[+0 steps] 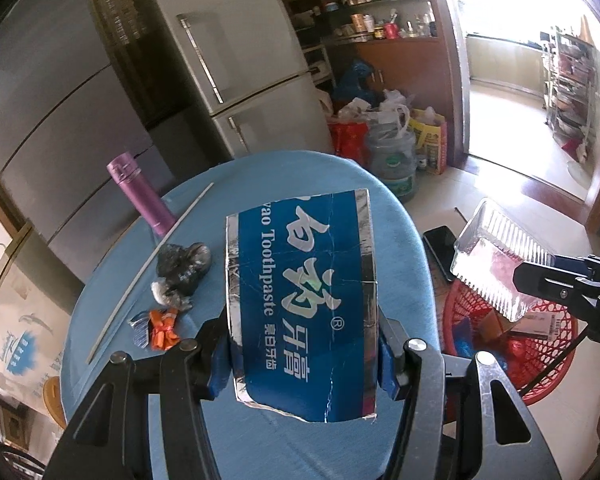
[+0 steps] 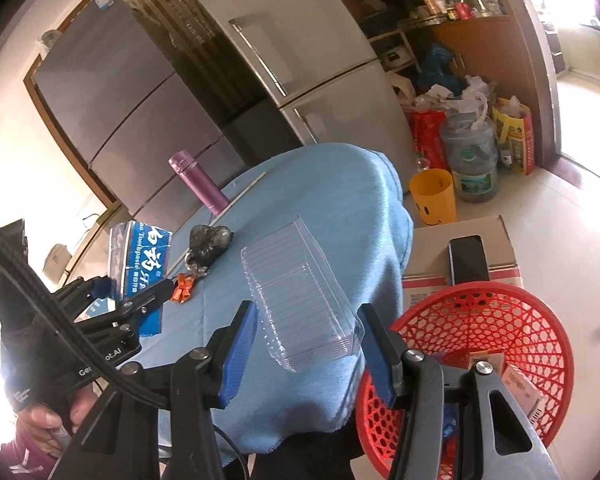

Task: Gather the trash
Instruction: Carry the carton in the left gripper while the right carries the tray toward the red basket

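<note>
Both grippers loaded above the blue-clothed counter [image 1: 300, 184].
Left gripper [image 1: 304, 364]: jaws clamped on a flattened blue toothpaste box [image 1: 304, 280]. Right gripper [image 2: 306, 344]: jaws clamped on a clear plastic tray [image 2: 300, 292]. Red basket [image 2: 500, 320] at 3 o'clock of the tray; black wad [image 1: 186, 266] and orange wrapper [image 1: 164, 328] at 9 o'clock of the box.

A round table [image 1: 284, 184] under a blue cloth [image 2: 340, 200] stands on a pale tiled floor [image 1: 500, 200]. Behind it are two grey fridges [image 1: 236, 52], one to the left [image 1: 48, 92], with a dark gap between them. Right of the fridges, open shelves [image 1: 380, 12] hold jars and tins above a brown cabinet [image 1: 404, 68]. A wood-framed doorway [image 1: 460, 80] opens to a bright, sunlit room.
</note>
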{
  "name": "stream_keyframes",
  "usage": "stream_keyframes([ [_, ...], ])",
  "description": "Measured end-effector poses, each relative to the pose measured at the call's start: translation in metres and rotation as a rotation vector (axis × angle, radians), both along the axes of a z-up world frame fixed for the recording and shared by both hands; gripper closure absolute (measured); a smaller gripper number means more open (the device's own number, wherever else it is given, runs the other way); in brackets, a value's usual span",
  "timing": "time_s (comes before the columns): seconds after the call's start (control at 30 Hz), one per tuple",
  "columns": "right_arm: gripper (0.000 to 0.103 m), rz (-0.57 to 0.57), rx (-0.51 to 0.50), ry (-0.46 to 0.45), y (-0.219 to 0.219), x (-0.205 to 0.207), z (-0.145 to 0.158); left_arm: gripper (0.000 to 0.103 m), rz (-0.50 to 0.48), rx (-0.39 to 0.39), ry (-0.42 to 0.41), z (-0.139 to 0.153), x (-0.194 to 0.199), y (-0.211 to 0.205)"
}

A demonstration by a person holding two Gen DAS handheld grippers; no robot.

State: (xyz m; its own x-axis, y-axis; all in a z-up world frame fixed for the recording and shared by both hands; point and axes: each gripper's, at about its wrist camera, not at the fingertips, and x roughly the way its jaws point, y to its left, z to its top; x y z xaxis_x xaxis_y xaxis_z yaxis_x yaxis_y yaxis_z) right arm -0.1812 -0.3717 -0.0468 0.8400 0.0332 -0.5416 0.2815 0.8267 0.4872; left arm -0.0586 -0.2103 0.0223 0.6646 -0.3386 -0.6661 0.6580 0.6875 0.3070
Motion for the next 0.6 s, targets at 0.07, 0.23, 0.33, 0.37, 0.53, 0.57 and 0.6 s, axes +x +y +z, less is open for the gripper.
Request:
stream_keyframes([
  [0.07, 0.048, -0.013, -0.001, 0.006, -0.003, -0.004, 0.0, 0.044, -0.014, 0.007, -0.002, -0.001, -0.004, -0.006],
  [0.23, 0.048, -0.058, 0.007, 0.031, -0.017, -0.019, -0.008, 0.044, -0.053, 0.025, 0.006, -0.004, -0.009, -0.019],
  [0.33, 0.048, -0.081, 0.019, 0.045, -0.026, -0.027, -0.013, 0.044, -0.075, 0.038, 0.013, -0.007, -0.011, -0.026],
  [0.37, 0.048, -0.086, 0.02, 0.047, -0.028, -0.028, -0.014, 0.044, -0.082, 0.043, 0.016, -0.008, -0.012, -0.028],
  [0.53, 0.048, -0.104, 0.028, 0.047, -0.036, -0.034, -0.015, 0.044, -0.112, 0.061, 0.039, -0.013, -0.017, -0.04],
  [0.57, 0.048, -0.106, 0.024, 0.045, -0.037, -0.035, -0.014, 0.044, -0.117, 0.066, 0.042, -0.014, -0.017, -0.043],
  [0.6, 0.048, -0.109, 0.023, 0.045, -0.037, -0.036, -0.014, 0.044, -0.122, 0.068, 0.044, -0.015, -0.018, -0.045],
])
